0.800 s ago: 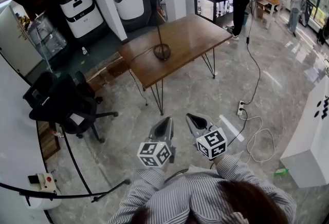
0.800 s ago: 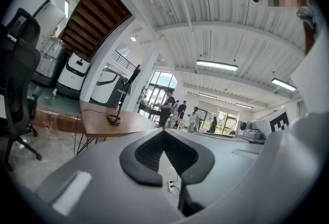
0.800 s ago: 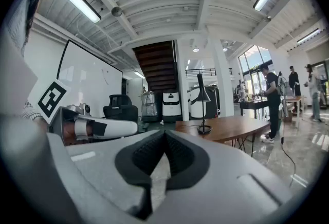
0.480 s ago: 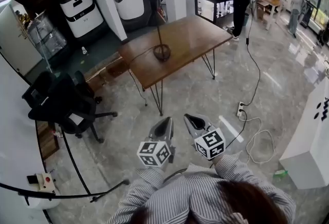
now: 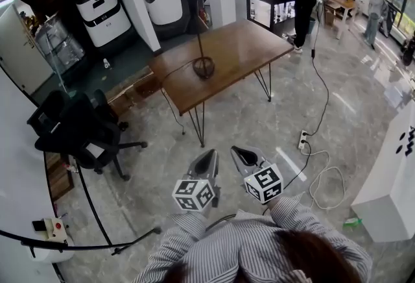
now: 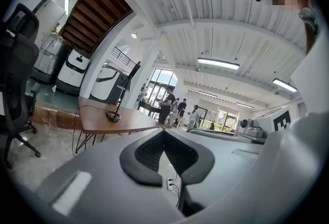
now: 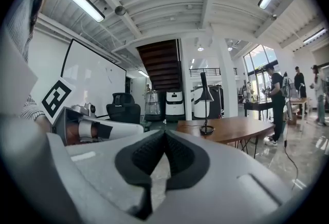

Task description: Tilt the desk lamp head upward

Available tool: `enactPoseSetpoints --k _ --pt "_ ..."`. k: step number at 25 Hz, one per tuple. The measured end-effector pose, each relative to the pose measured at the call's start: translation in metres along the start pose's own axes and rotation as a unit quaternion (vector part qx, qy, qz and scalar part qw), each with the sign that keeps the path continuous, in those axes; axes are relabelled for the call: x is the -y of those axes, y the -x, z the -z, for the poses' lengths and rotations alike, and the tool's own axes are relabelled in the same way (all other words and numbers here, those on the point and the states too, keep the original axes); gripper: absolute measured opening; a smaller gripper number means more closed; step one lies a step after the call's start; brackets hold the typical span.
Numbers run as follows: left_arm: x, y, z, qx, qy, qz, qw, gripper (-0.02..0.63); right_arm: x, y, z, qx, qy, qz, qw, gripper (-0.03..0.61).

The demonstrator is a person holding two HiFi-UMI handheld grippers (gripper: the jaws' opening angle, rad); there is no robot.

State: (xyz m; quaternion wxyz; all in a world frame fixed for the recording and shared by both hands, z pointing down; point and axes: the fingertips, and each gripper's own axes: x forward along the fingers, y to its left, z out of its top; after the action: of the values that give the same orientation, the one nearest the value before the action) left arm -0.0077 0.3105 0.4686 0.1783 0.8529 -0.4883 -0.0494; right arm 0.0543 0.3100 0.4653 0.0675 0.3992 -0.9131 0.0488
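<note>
Walking up to the brown tabletop (image 5: 240, 41) is, by my judgement, the step in hand, since the person is standing well apart from it across the grey floor (image 5: 246, 113). The desk lamp (image 5: 203, 66) is standing upright on the tabletop's near-left part, its head perching high on a thin stem. The left claw (image 5: 209, 157) and the right claw (image 5: 241, 153) are both pinching fully shut on nothing; one is going to need opening before lifting the head from beneath. A black office chair (image 5: 78, 126) is sitting off left, clear of the way; white cable loops (image 5: 327, 178) and a power strip (image 5: 302, 139) are lying right of the path, risking a trip
</note>
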Motion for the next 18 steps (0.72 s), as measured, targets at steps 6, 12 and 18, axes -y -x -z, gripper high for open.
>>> enactPoseSetpoints --k 6,12,18 --pt "-0.002 -0.023 0.000 0.001 -0.004 -0.007 1.0000 -0.009 0.024 -0.005 -0.009 0.023 0.010 -0.002 1.000 0.002" --pt "-0.021 -0.049 0.004 0.005 0.013 -0.020 0.9997 -0.009 0.050 -0.022 0.001 0.014 0.005 -0.014 1.000 0.002" --pt "-0.067 -0.100 -0.010 0.007 0.013 -0.018 0.9997 -0.009 0.082 -0.078 0.003 0.010 0.006 -0.017 1.000 0.002"
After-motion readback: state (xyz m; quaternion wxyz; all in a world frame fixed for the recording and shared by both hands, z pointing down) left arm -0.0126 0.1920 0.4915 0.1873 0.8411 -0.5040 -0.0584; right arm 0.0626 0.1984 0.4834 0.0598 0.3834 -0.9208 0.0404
